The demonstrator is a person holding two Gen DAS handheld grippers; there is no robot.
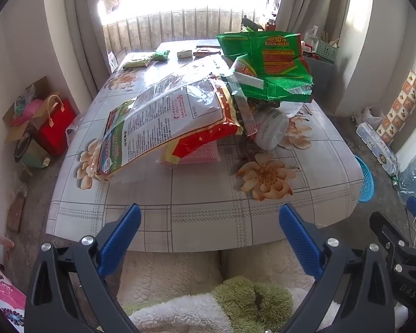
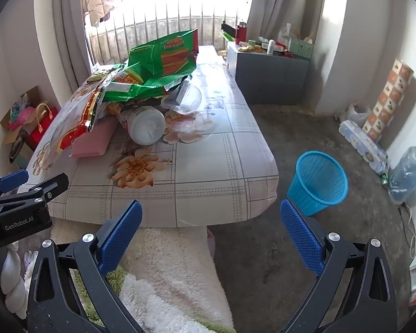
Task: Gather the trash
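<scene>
Trash is piled on the table (image 2: 208, 172); "30%" is printed on the green bag (image 1: 274, 63). "GenRobot.AI" is read on the left gripper (image 1: 209, 222). Both it and the right gripper (image 2: 209, 219) are spread wide, nothing grasped.

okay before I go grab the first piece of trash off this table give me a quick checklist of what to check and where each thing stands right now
1. Left gripper open and empty: ok.
2. Right gripper open and empty: ok.
3. Blue basket upright on the floor beside the table, mouth unobstructed: ok.
4. Top of the pile reachable: ok, the green bag lies uppermost, nothing on it.
5. Pile stable when pulled: not ok, the green bag and the big clear-and-red bag lean over the white bottle, which lies on its side.
6. Bottle's cap on: cannot tell.
</scene>
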